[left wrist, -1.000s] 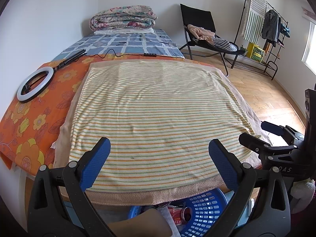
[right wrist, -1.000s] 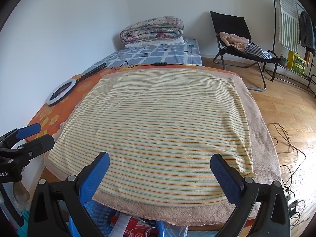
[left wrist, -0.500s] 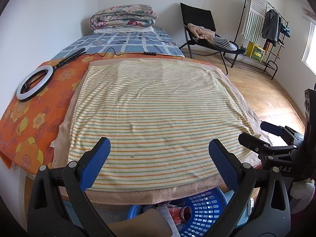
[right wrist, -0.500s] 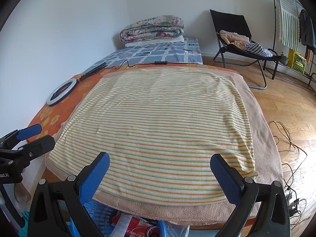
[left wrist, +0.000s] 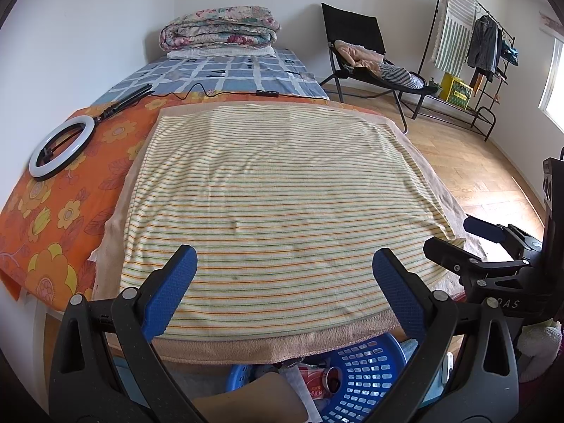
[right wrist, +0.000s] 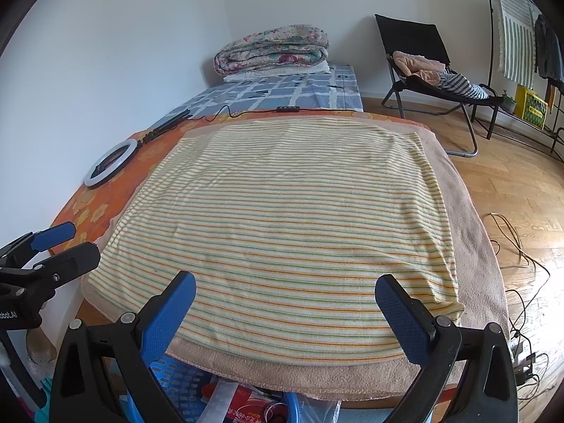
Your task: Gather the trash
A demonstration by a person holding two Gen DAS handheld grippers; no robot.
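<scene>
Both grippers hover over the near edge of a striped towel (left wrist: 282, 183) spread on a table. My left gripper (left wrist: 284, 261) is open with nothing between its blue pads. My right gripper (right wrist: 285, 283) is open and empty too; it also shows at the right edge as the right gripper (left wrist: 469, 243). Below the table edge stands a blue plastic basket (left wrist: 366, 377) holding trash: a red wrapper (left wrist: 315, 384) and a can (left wrist: 333, 379). In the right wrist view the basket (right wrist: 176, 377) and red wrapper (right wrist: 250, 402) peek out under the towel. No trash is visible on the towel.
An orange flowered cloth (left wrist: 53, 218) carries a ring light (left wrist: 61, 149) at the left. Folded quilts (left wrist: 218, 28) lie on the bed behind. A black chair (left wrist: 359, 53) with clothes and a clothes rack (left wrist: 476, 42) stand at the right. Cables (right wrist: 518, 257) trail on the wood floor.
Almost nothing: both views shift very slightly and both grippers stay open and empty.
</scene>
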